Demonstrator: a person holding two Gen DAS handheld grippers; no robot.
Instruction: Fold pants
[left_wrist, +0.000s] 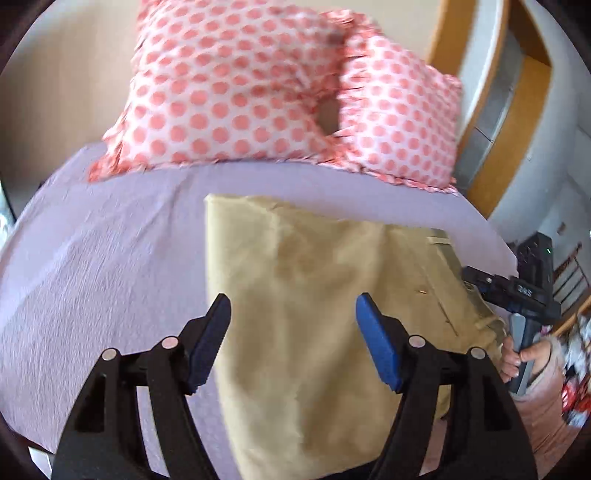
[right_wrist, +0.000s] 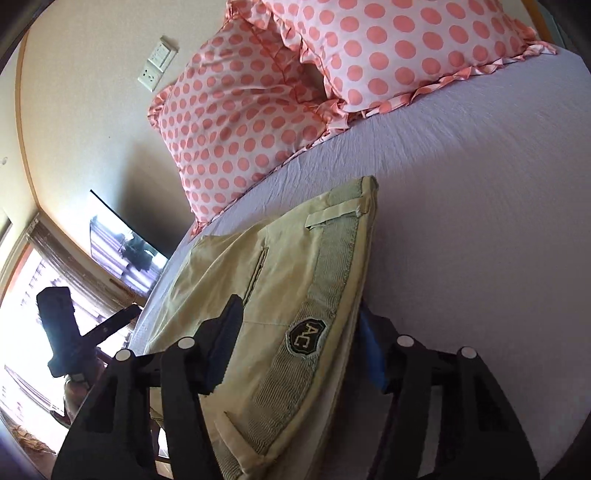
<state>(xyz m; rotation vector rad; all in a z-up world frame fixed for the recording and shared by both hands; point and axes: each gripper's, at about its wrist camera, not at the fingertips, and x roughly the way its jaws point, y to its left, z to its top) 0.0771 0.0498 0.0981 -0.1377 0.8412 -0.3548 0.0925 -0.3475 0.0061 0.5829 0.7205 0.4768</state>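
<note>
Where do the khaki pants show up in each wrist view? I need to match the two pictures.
Left wrist: the khaki pants fill the centre and lower middle, lying on the lilac sheet, seen between the open left gripper fingers.
Right wrist: the pants run from centre to bottom, waistband and a dark patch nearest the right gripper.
Shared landmark: the polka-dot pillows at the head of the bed.
</note>
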